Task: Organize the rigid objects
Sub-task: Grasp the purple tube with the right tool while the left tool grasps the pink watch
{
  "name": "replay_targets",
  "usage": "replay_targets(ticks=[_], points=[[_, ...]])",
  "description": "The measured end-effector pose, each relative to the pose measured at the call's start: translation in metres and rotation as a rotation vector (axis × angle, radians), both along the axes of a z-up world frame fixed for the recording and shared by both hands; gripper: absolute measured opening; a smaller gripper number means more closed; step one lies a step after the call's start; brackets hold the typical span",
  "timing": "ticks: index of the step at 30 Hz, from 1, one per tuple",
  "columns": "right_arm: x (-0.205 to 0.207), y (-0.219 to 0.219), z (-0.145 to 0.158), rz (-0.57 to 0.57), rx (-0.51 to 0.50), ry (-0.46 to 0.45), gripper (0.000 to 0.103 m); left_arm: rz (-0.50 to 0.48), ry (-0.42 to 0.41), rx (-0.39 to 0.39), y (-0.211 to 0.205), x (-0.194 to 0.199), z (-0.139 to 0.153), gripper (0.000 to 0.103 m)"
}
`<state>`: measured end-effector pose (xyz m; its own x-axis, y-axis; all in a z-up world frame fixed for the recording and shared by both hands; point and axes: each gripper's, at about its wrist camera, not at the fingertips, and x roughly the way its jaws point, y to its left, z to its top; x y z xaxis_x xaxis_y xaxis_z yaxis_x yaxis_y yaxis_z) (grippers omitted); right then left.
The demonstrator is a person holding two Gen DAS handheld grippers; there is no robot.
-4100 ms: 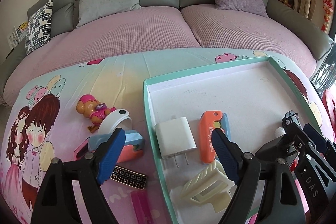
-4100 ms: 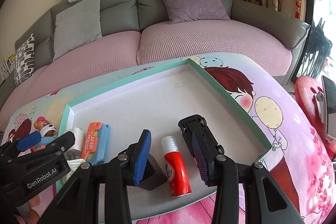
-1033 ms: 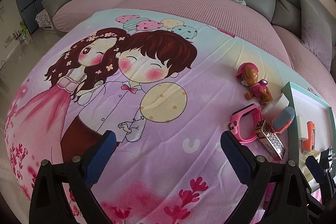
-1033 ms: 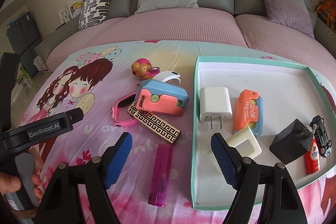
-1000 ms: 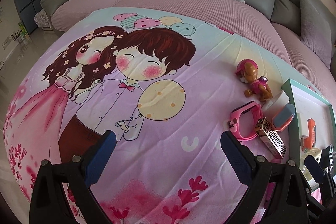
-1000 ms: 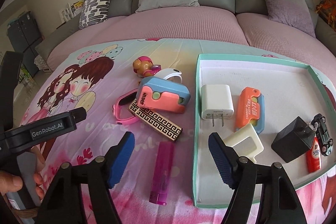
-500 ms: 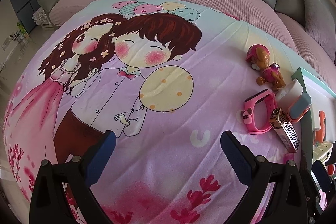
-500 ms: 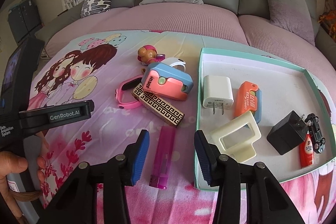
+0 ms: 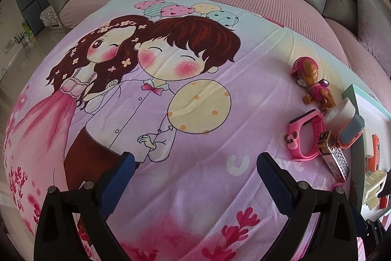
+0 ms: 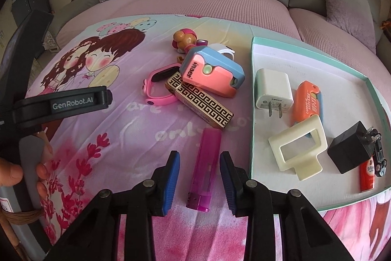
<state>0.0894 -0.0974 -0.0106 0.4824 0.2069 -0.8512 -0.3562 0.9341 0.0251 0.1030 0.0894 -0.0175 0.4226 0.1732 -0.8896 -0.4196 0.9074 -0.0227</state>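
A purple lighter (image 10: 207,146) lies on the cartoon-print cloth just left of the teal-rimmed tray (image 10: 251,89). My right gripper (image 10: 199,153) straddles it, the jaws closing, one blue pad on each side; a sliver of cloth still shows at the left pad. Beyond it lie a gold patterned box (image 10: 202,99), a pink-and-blue case (image 10: 212,75), a pink watch (image 10: 158,87) and a pup figure (image 10: 185,39). My left gripper (image 9: 195,159) hangs open over bare cloth, well left of those things.
In the tray lie a white charger (image 10: 272,87), an orange knife (image 10: 308,102), a cream clip (image 10: 298,148), a black adapter (image 10: 349,151), a red tube (image 10: 366,175) and a toy car (image 10: 380,160). A sofa stands behind. A hand (image 10: 9,173) holds the left gripper's handle.
The right gripper's jaws have narrowed from wide apart to just outside the purple lighter and sunk closer to it. The left gripper's view has barely shifted.
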Motion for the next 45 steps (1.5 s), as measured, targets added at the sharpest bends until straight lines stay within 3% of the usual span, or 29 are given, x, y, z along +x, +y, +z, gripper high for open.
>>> replay_targets(ticks=[7,29,39,45], points=[[0.002,0.002,-0.008,-0.002,0.002,0.028,0.022,0.0,-0.004,0.006,-0.001,0.002,0.002,0.1],[0.006,-0.008,0.008,-0.023,0.096,-0.023,0.021,-0.109,-0.061,-0.041,-0.035,0.034,-0.004,0.1],[0.005,-0.025,0.023,-0.069,0.12,-0.065,0.021,-0.117,-0.009,0.058,-0.049,0.048,-0.019,0.1],[0.007,-0.035,0.028,-0.093,0.133,-0.075,0.021,-0.101,-0.018,0.104,-0.051,0.056,-0.023,0.103]])
